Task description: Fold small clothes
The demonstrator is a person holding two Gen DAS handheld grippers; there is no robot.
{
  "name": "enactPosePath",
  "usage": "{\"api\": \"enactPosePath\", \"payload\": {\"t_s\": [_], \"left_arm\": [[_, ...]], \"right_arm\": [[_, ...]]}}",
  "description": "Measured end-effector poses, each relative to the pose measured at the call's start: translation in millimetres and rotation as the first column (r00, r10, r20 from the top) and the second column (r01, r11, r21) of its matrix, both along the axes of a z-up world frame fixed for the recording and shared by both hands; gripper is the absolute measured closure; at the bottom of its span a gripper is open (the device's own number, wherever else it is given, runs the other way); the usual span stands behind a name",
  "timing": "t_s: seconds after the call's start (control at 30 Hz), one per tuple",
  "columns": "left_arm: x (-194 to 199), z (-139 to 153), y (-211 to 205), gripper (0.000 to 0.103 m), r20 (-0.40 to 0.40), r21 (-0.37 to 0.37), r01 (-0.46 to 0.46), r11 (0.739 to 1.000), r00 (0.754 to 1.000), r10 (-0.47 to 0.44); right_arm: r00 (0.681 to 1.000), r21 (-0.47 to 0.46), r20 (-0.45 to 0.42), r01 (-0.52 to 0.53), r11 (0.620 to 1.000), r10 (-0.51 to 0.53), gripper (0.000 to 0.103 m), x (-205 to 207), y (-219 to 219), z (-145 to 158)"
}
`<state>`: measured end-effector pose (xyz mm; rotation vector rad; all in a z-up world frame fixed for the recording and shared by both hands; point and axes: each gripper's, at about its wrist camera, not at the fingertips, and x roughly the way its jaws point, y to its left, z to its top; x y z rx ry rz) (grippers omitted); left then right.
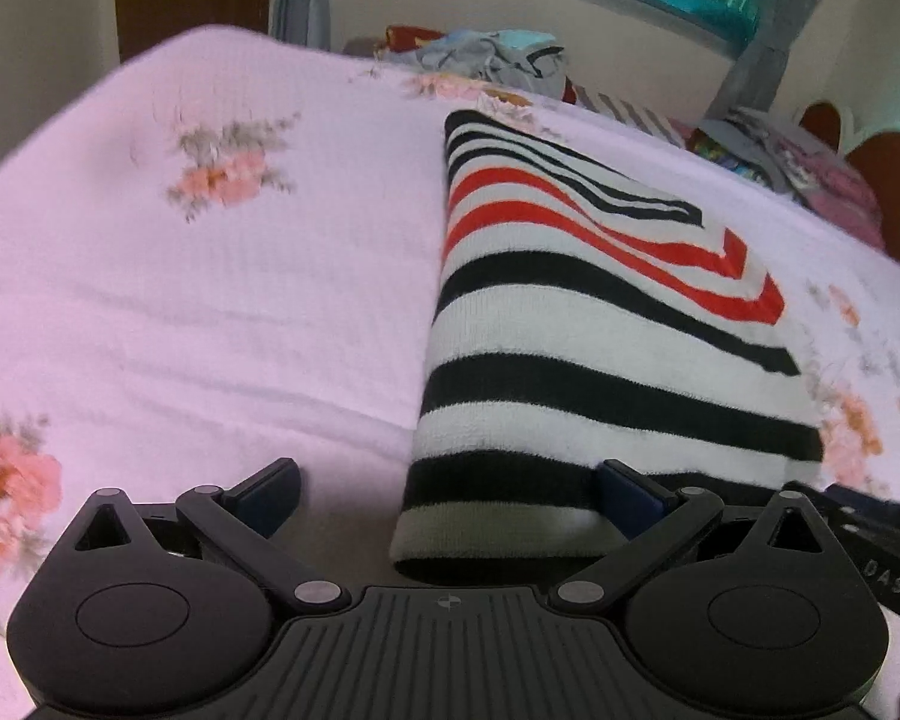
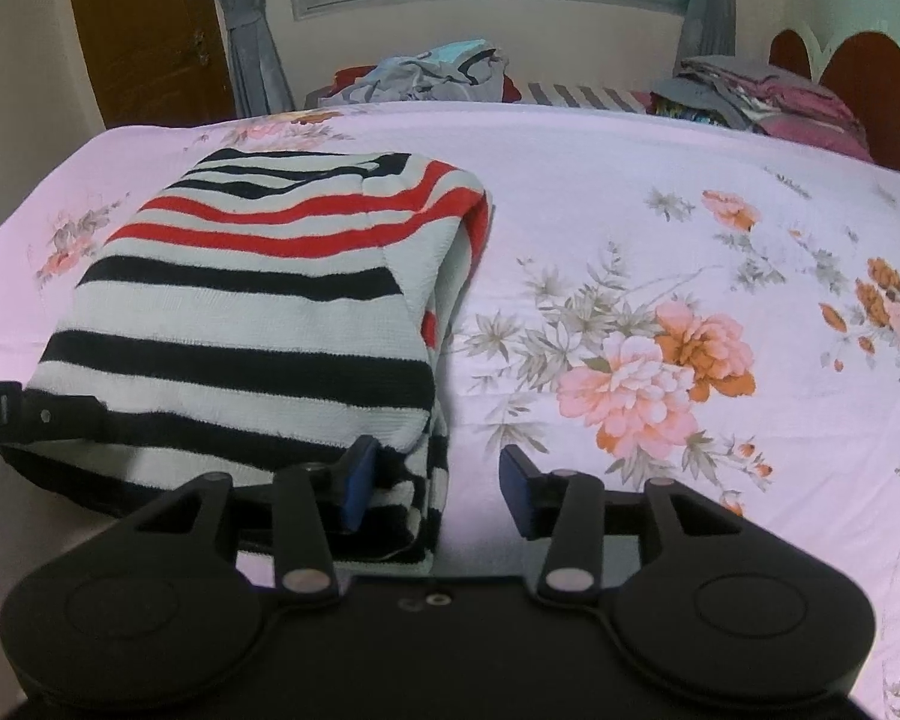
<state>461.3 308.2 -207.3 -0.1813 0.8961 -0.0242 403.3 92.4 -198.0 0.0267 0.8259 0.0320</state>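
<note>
A folded knit garment with black, white and red stripes [image 1: 600, 324] lies on the floral bedsheet [image 1: 210, 300]. It also shows in the right wrist view [image 2: 252, 324]. My left gripper [image 1: 450, 498] is open, its jaws spread around the garment's near left corner. My right gripper [image 2: 432, 486] is open around the garment's near right corner, the left finger [image 2: 357, 480] lying on the fabric. The left gripper's side shows at the left edge of the right wrist view [image 2: 6, 411].
A loose pile of clothes [image 2: 438, 75] sits at the far edge of the bed. A stack of folded clothes [image 2: 768, 96] lies at the far right by the headboard [image 2: 870, 78]. A window and curtains are behind.
</note>
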Motion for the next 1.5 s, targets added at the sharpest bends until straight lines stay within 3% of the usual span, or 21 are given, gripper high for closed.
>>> {"api": "enactPosePath", "payload": {"t_s": [0.17, 0.37, 0.6, 0.7, 0.83, 0.93, 1.07, 1.17, 1.27, 1.5], "left_arm": [[-1.2, 7.2, -4.8, 0.0, -0.003, 0.048, -0.008, 0.999, 1.0, 0.008], [-32.3, 36.9, -10.7, 0.0, 0.042, 0.124, -0.005, 0.992, 0.999, 0.0], [-122.3, 102.0, -13.5, 0.0, 0.18, 0.146, -0.013, 0.989, 0.984, -0.014], [-172.2, 128.3, -19.1, 0.0, 0.228, 0.18, -0.016, 0.983, 0.973, -0.026], [-240.9, 160.5, -30.3, 0.0, 0.261, 0.242, -0.02, 0.97, 0.964, -0.045], [-282.1, 178.1, -34.8, 0.0, 0.269, 0.264, -0.027, 0.964, 0.962, -0.046], [-332.9, 195.1, -32.3, 0.0, 0.265, 0.175, -0.019, 0.984, 0.964, -0.028], [-361.1, 204.5, -32.2, 0.0, 0.289, 0.166, -0.048, 0.985, 0.957, -0.002], [-384.5, 212.3, -32.9, 0.0, 0.309, 0.191, -0.083, 0.978, 0.951, 0.02], [-415.9, 223.4, -34.9, 0.0, 0.336, 0.168, -0.108, 0.98, 0.941, 0.045]], "right_arm": [[1.0, -0.018, -0.001, 0.007, 1.0, -0.007, 0.053, -0.2, 1.6, 2.5], [0.999, 0.039, 0.047, -0.007, 0.999, 0.005, 0.05, -31.3, -8.5, 39.3], [0.983, 0.093, 0.159, -0.104, 0.99, 0.088, 0.025, -116.0, -18.3, 95.0], [0.972, 0.086, 0.204, -0.136, 0.987, 0.117, 0.022, -161.0, -20.6, 117.8], [0.958, 0.071, 0.259, -0.15, 0.986, 0.127, 0.004, -227.0, -24.1, 146.6], [0.943, 0.048, 0.306, -0.149, 0.988, 0.127, 0.001, -270.4, -25.0, 166.3], [0.936, 0.03, 0.338, -0.111, 0.993, 0.095, 0.0, -311.1, -26.3, 185.1], [0.93, 0.014, 0.361, -0.082, 0.997, 0.072, 0.0, -335.9, -27.1, 194.3], [0.92, 0.005, 0.385, -0.085, 0.996, 0.077, 0.0, -355.2, -26.6, 200.6], [0.905, -0.006, 0.419, -0.078, 0.997, 0.074, 0.0, -378.3, -29.2, 206.6]]}}
